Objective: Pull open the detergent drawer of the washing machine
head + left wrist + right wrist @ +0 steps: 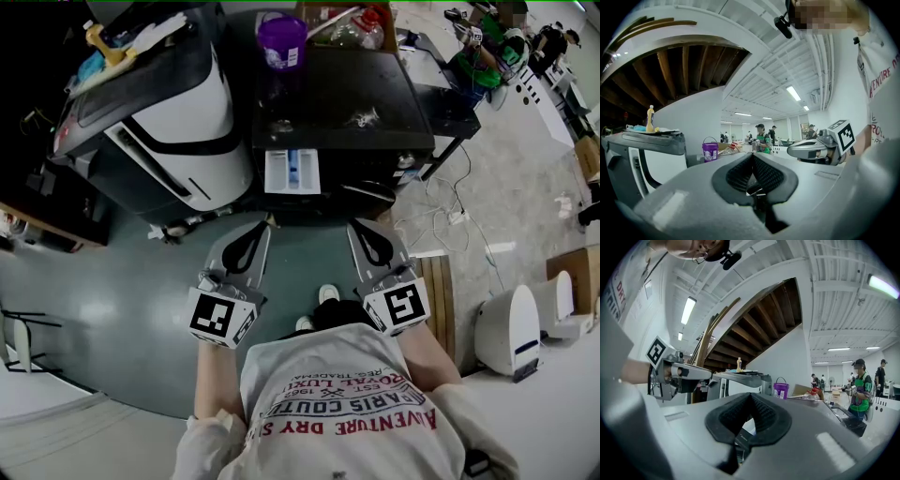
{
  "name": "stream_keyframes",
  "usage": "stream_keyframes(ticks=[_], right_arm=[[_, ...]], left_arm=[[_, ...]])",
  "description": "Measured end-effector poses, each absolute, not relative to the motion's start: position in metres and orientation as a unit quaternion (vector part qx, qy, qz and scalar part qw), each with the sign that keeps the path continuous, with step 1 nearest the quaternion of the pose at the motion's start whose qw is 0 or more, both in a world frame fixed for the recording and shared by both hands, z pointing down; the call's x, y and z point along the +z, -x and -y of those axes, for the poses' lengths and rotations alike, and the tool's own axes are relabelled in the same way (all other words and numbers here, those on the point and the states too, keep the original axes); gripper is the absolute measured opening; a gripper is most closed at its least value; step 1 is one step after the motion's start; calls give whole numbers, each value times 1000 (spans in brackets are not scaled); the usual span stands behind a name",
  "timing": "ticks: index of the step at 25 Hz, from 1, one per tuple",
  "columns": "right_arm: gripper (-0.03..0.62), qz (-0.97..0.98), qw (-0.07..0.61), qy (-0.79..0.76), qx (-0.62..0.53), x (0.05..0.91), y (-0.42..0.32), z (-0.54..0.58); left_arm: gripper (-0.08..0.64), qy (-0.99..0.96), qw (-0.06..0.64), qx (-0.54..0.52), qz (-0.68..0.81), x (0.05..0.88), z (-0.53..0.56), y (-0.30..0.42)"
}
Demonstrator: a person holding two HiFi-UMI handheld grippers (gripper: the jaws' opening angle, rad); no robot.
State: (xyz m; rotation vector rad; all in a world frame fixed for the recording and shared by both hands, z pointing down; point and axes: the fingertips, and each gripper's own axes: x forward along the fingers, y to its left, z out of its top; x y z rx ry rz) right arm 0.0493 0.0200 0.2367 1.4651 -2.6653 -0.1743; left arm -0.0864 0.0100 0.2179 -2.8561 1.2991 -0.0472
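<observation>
The black washing machine (337, 103) stands in front of me in the head view. Its white detergent drawer (292, 172) sticks out from the front, with a blue insert inside. My left gripper (267, 224) hovers just below the drawer, shut with nothing in it, a short gap away. My right gripper (353, 225) floats beside it to the right, also shut and empty. In the left gripper view the pads (740, 174) meet at the tip, and the right gripper (815, 149) shows alongside. The right gripper view shows its pads (764, 416) closed together.
A purple bucket (281, 39) sits on the machine's top. A white and grey appliance (178, 112) stands close on the left. Cables lie on the floor at right (450, 211), near a white unit (511, 328). People stand at the far right (487, 56).
</observation>
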Motion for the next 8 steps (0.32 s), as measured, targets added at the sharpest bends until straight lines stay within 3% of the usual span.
stream_keyframes(ticks=[8], right_arm=[[0, 876, 48, -478, -54, 242, -36, -23]], left_arm=[[2, 907, -6, -26, -420, 219, -13, 95]])
